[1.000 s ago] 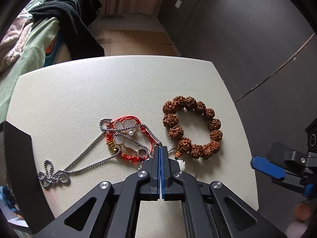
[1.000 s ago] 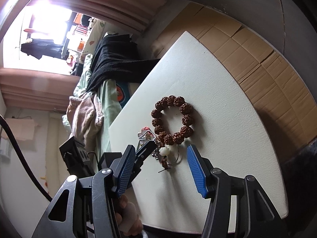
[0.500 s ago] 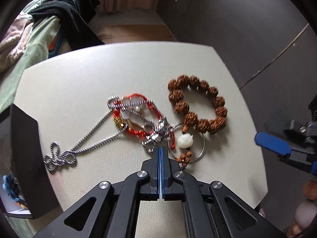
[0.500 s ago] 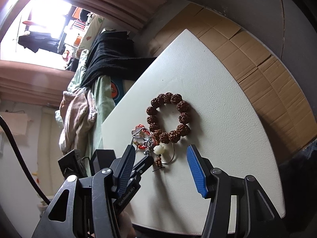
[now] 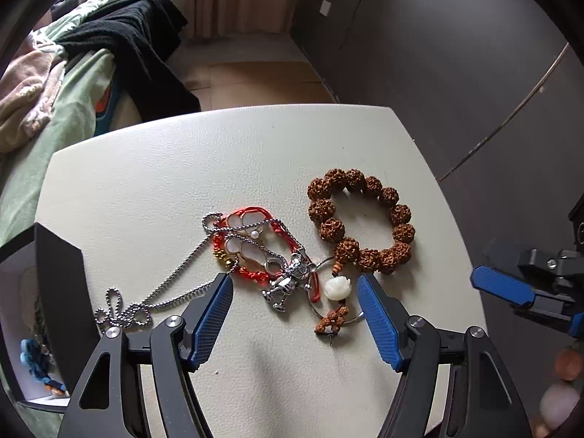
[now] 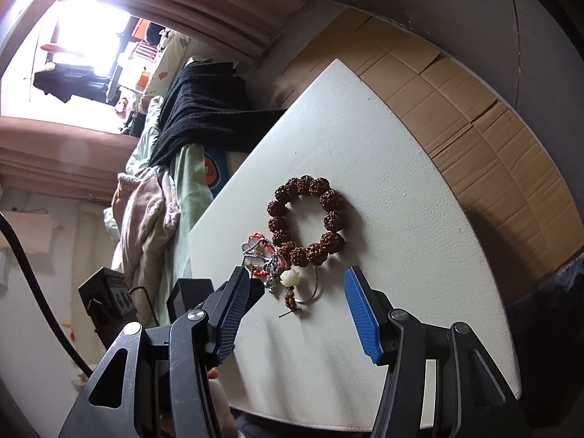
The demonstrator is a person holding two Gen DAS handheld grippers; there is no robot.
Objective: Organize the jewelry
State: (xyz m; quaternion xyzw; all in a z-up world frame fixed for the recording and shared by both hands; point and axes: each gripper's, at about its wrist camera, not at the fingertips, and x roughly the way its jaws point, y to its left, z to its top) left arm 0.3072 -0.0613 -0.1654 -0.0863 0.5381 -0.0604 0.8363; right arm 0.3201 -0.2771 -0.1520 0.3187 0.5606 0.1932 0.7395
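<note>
A brown seed-bead bracelet point(image 5: 361, 219) lies on the white table point(image 5: 219, 153); it also shows in the right wrist view point(image 6: 306, 219). Left of it lies a tangle: a red cord bracelet point(image 5: 252, 244), a silver ball chain point(image 5: 171, 292), a silver charm point(image 5: 288, 281) and a wire ring with a white flower bead point(image 5: 337, 288). My left gripper point(image 5: 295, 314) is open, its jaws on either side of the charm and the white bead, just short of them. My right gripper point(image 6: 295, 314) is open and empty, near the white bead point(image 6: 290, 277).
A black box edge point(image 5: 58, 292) stands at the table's left. Clothes and a black garment point(image 5: 146, 43) lie on a bed beyond the table. Flattened cardboard point(image 6: 474, 127) covers the floor on the far side. The right gripper's blue pad point(image 5: 500, 288) shows past the table's right edge.
My left gripper was shut at the tangle, drew back toward the near edge, then opened. The silver charm and the white bead ring now lie uncovered. The right gripper stayed open.
</note>
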